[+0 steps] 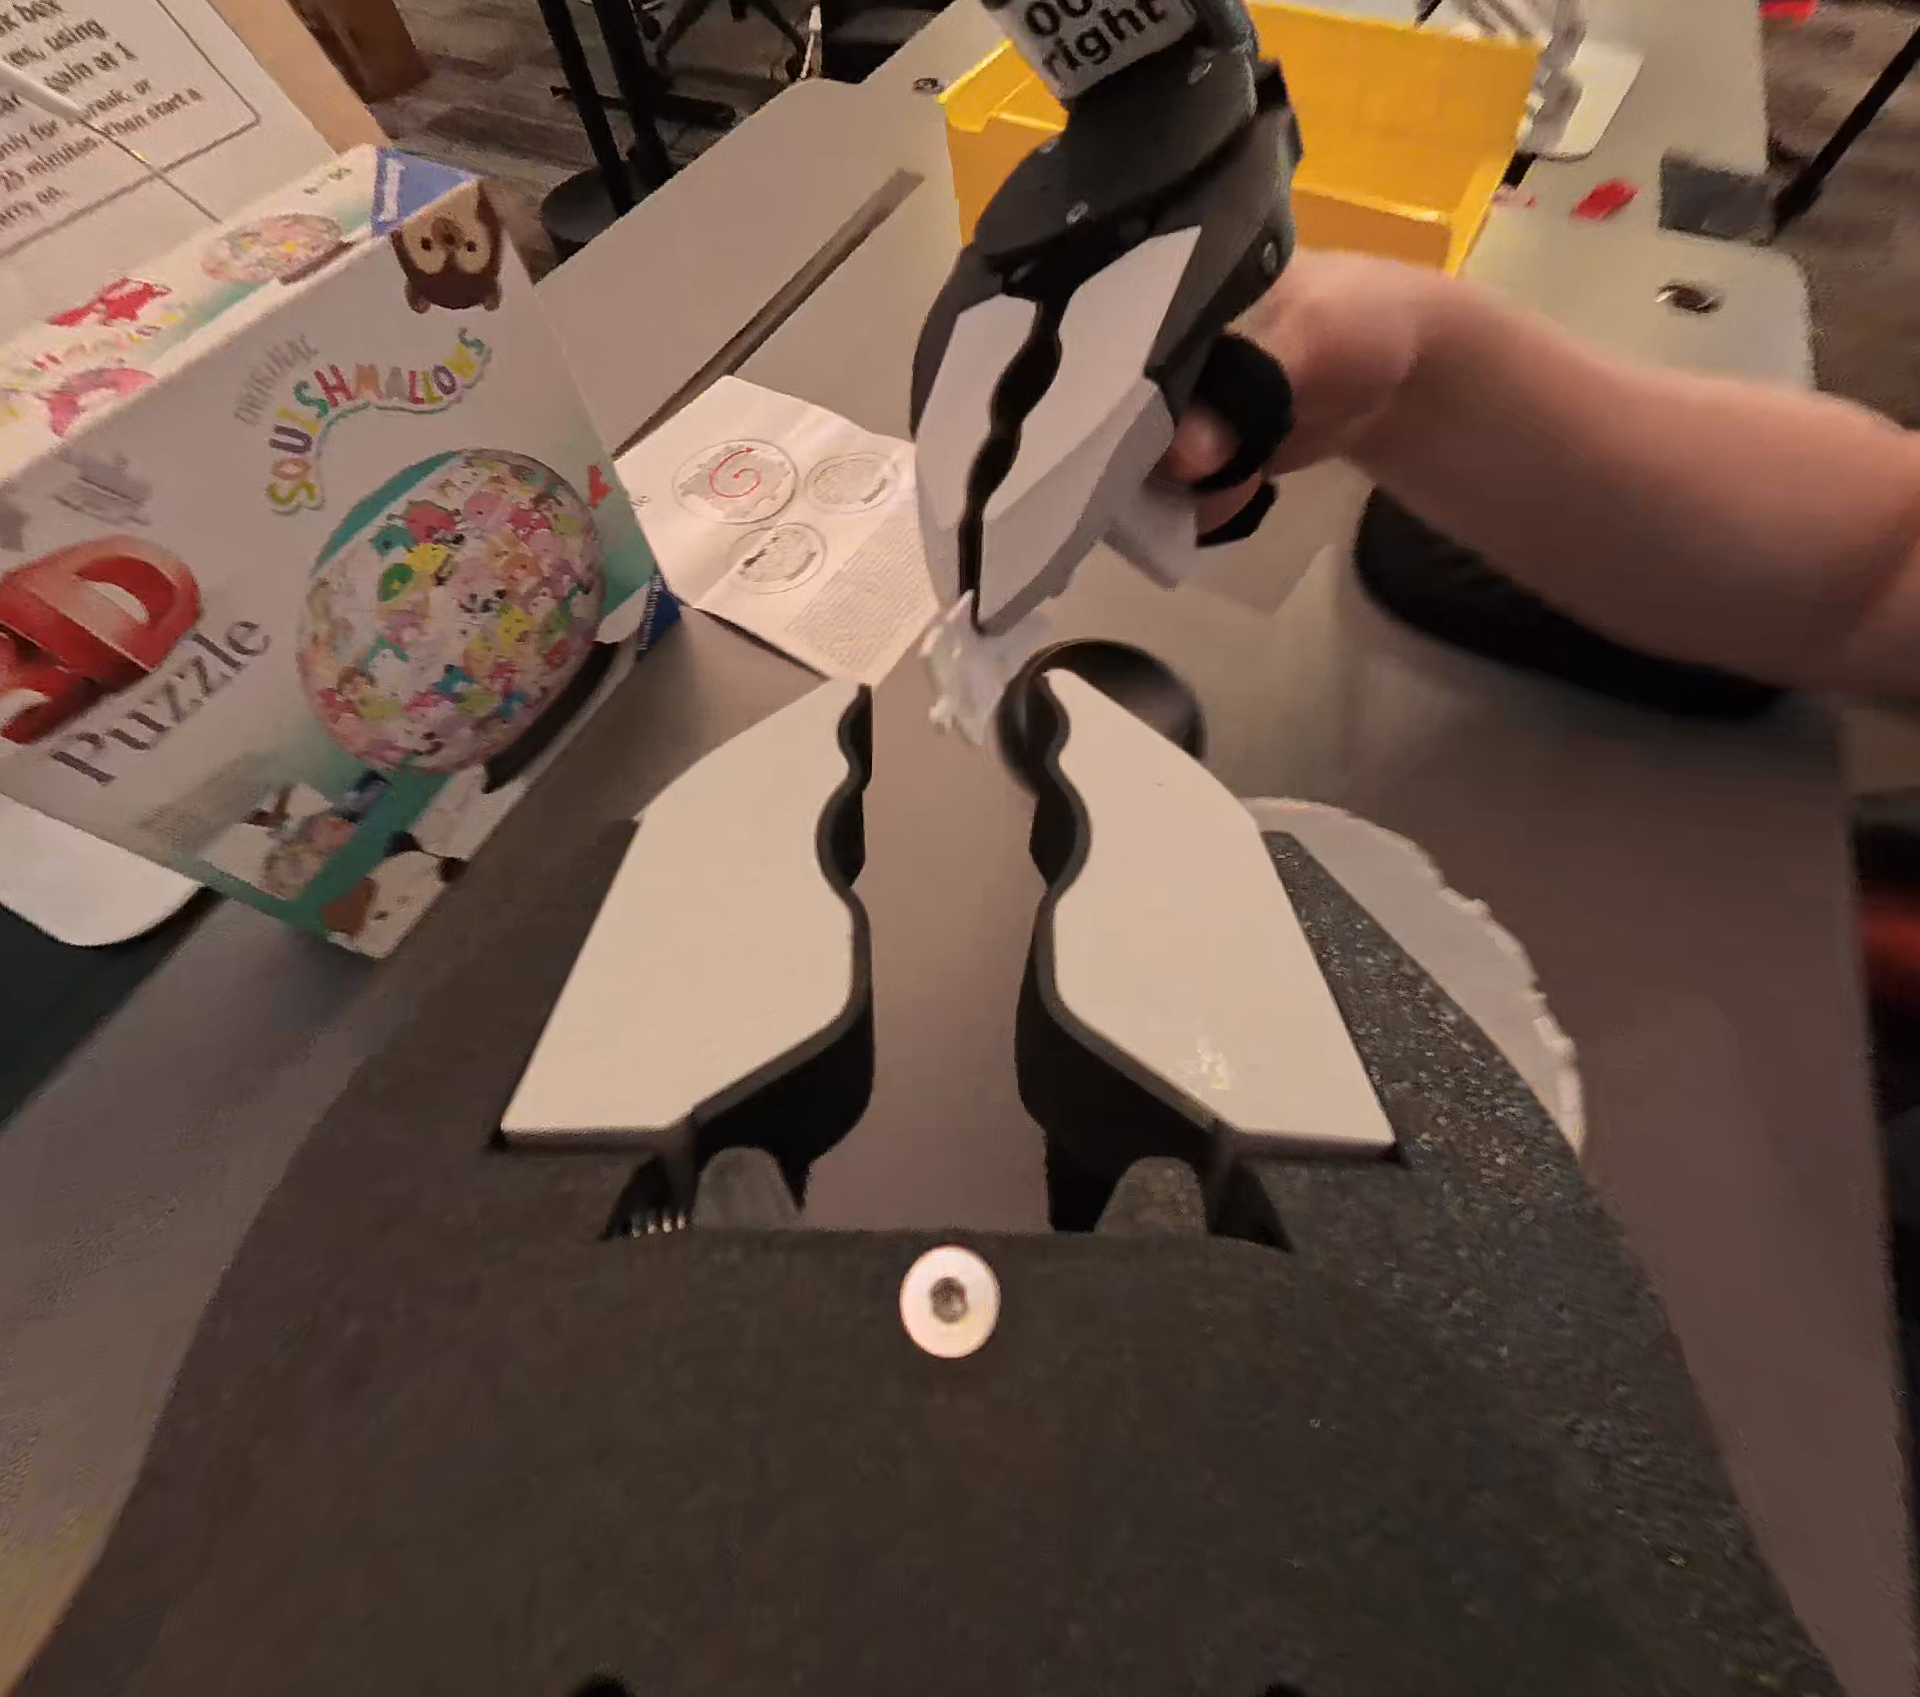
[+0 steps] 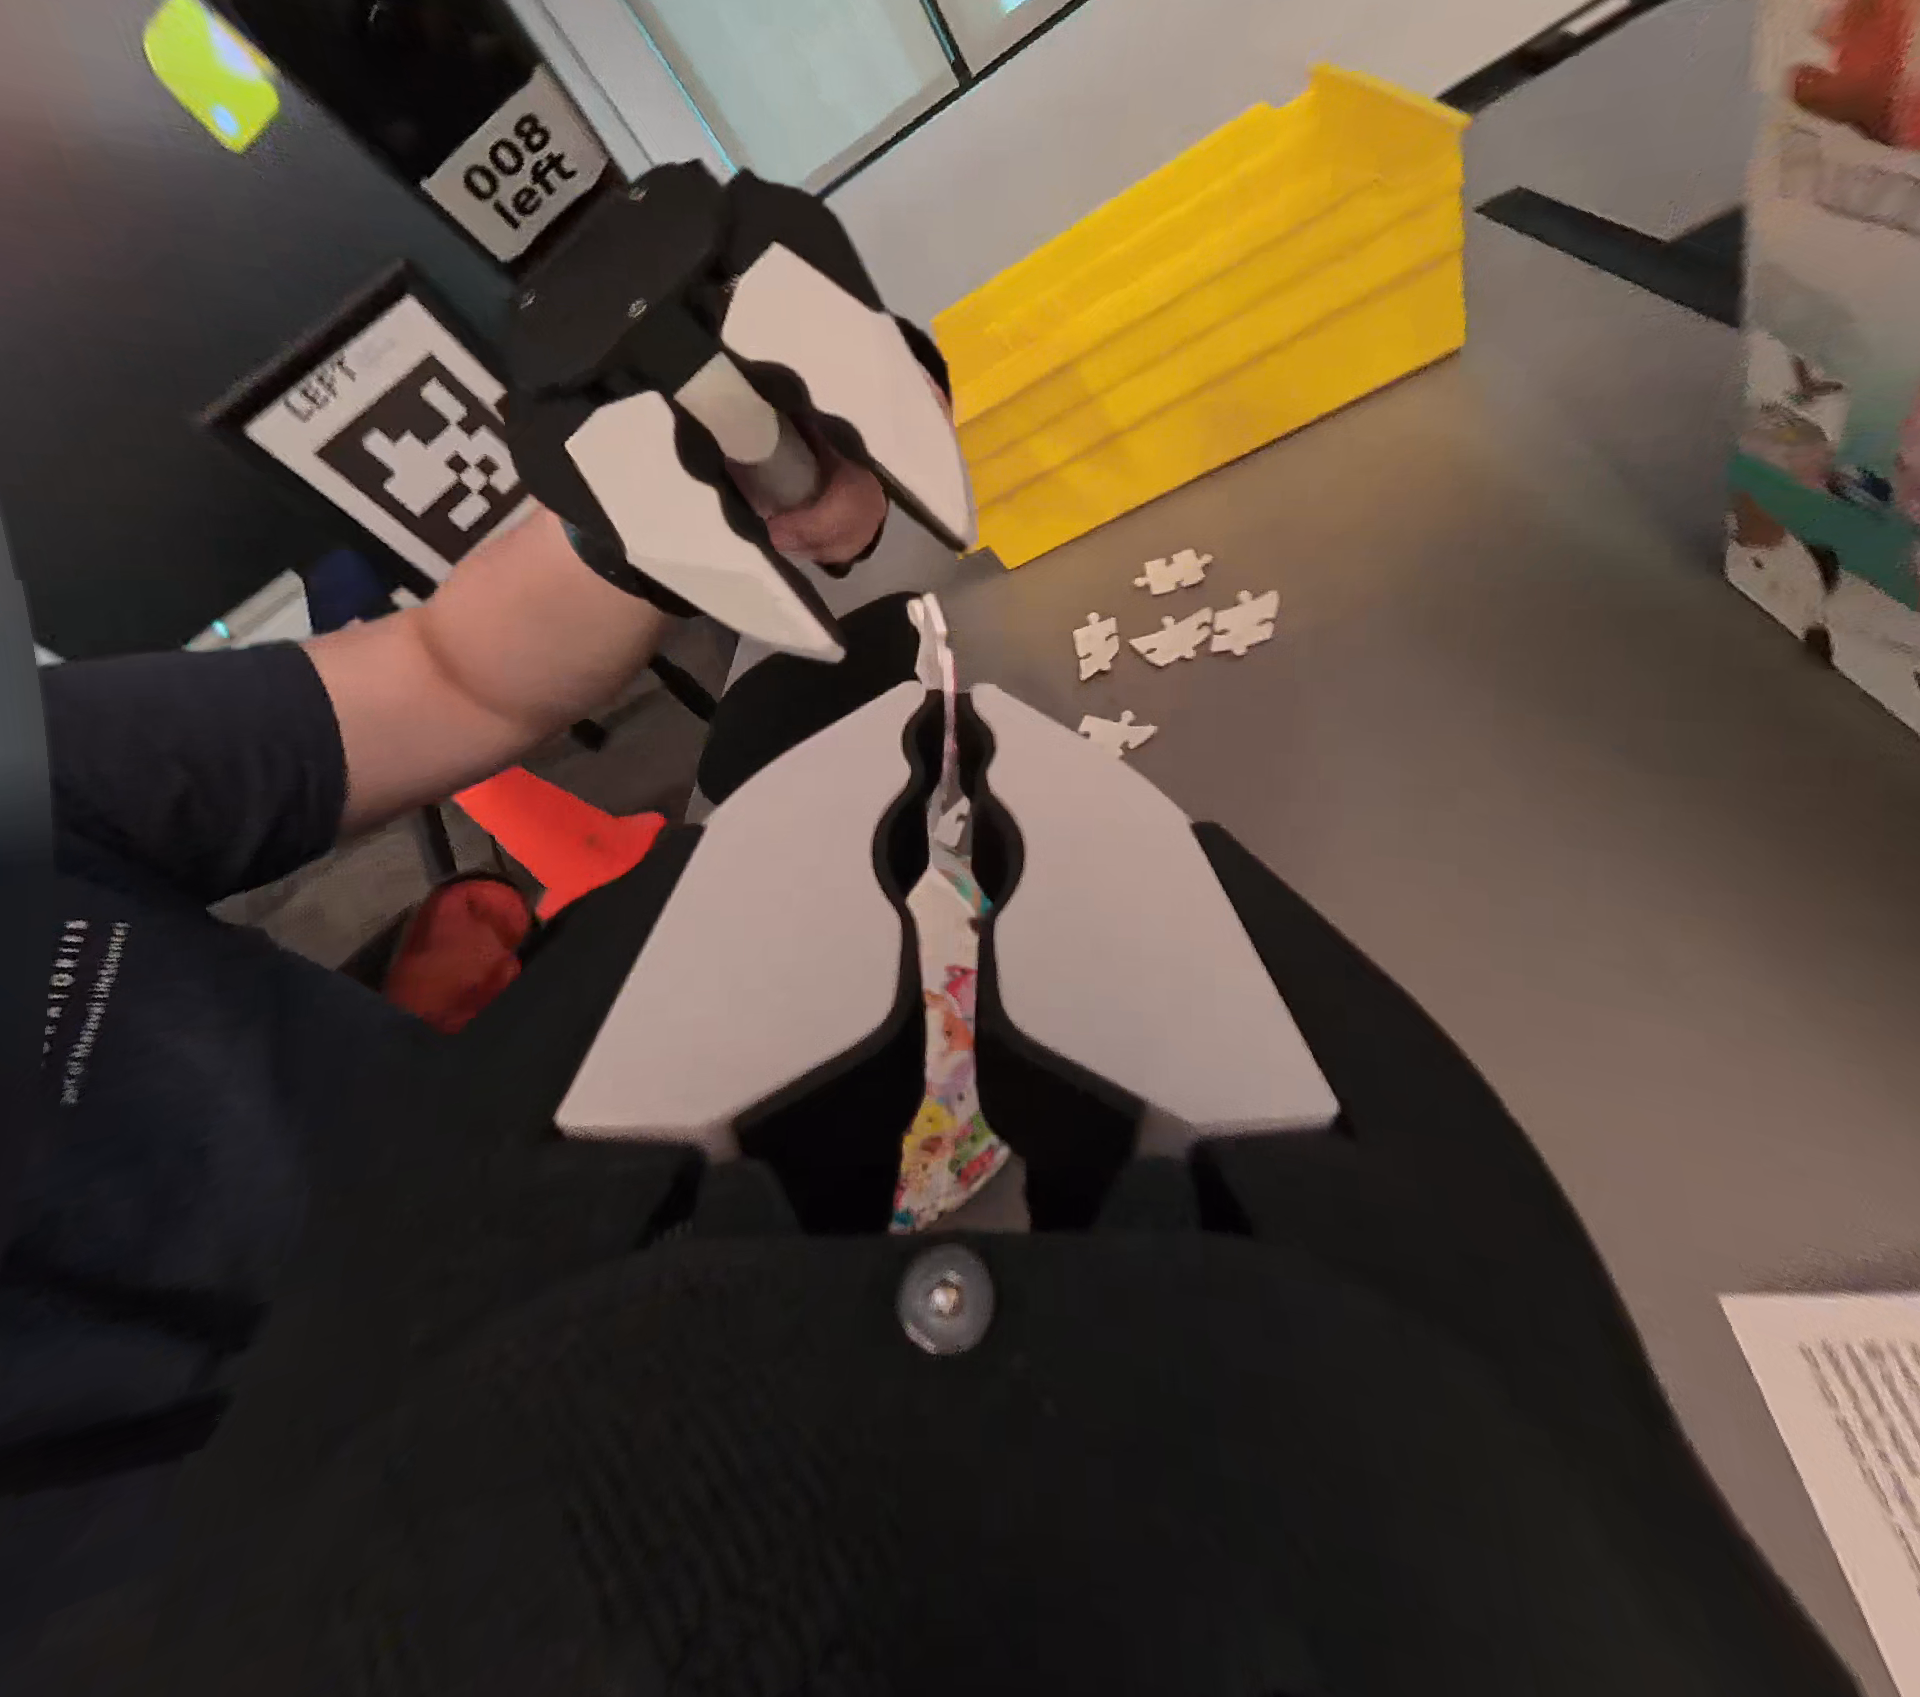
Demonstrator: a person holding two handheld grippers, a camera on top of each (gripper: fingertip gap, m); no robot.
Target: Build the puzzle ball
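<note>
Right gripper clamping a strip of joined puzzle pieces; left gripper sitting apart, holding nothing.
Strip's white tip is poking out just past the left gripper's tips. Loose pieces are lying on the counter near the yellow bin, contents hidden. Puzzle box is standing at the left.

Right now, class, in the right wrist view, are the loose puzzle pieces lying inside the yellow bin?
No: the loose puzzle pieces lie white side up on the grey table, beside the yellow bin.
</note>
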